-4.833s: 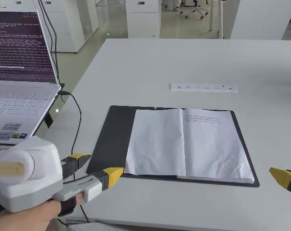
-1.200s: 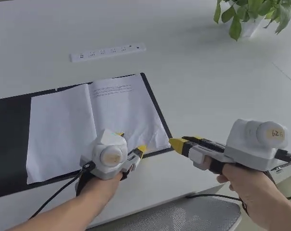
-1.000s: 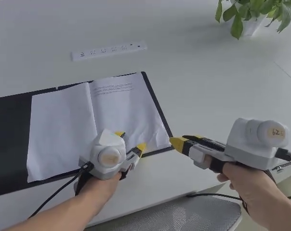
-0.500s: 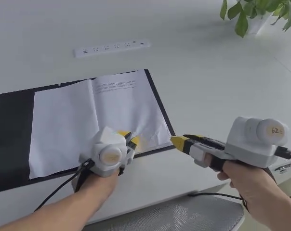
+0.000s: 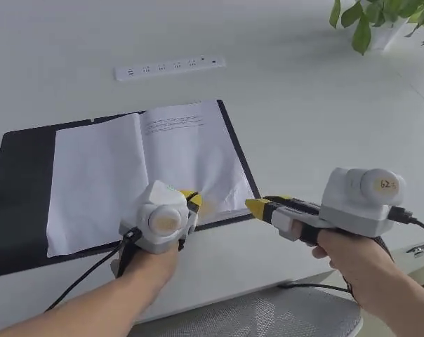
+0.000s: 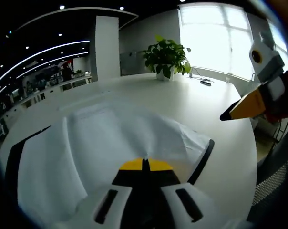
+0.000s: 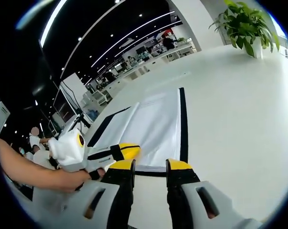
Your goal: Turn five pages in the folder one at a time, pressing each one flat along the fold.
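Observation:
A black folder (image 5: 22, 182) lies open on the white table, a white page (image 5: 93, 182) on its left half and a lightly printed page (image 5: 191, 154) on its right. My left gripper (image 5: 193, 200) is shut at the right page's near corner; a yellow tint shows through the paper there. In the left gripper view its tips (image 6: 145, 164) meet over the creased page (image 6: 134, 133). My right gripper (image 5: 257, 206) hovers open just off the folder's near right corner, nothing between its jaws (image 7: 150, 164). The left gripper (image 7: 127, 151) shows in the right gripper view beside the folder (image 7: 183, 119).
A white power strip (image 5: 170, 68) lies beyond the folder. A potted plant (image 5: 380, 21) stands at the far right corner. A black cable (image 5: 85, 277) trails from the left gripper over the table's near edge. Open table surface lies right of the folder.
The left gripper moved forward onto the right page's near corner and its jaws went from open to shut. The right gripper stayed beside the folder's corner.

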The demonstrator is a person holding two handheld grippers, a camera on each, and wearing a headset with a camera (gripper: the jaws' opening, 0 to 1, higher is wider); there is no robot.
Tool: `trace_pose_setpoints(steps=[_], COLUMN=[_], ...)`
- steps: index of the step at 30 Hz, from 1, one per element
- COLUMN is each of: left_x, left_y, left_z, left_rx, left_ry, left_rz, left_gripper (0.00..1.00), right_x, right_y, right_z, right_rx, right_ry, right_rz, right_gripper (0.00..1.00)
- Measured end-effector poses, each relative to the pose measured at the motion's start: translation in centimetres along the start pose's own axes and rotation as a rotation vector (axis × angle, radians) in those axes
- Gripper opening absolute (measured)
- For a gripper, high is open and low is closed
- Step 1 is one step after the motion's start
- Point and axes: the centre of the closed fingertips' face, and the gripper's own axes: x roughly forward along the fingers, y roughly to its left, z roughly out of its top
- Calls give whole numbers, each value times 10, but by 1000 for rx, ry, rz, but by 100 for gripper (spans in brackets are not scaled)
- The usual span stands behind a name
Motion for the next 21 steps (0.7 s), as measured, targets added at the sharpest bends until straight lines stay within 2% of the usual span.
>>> trace_pose_setpoints(steps=[10,15,21], left_x=[2,2,2], left_y=[0,0,1], left_z=[-1,-1,-1], left_rx=[-23,-30,-31], left_ry=[3,5,4], left_rz=[6,5,5], left_gripper=[0,0,0], right_x=[31,36,37], right_y=[-14,-20,-22], right_z=[-1,-5,-5], right_rx=[-2,9,31], right_ry=[42,66,63], right_rz=[11,6,10], right_gripper=[24,24,23])
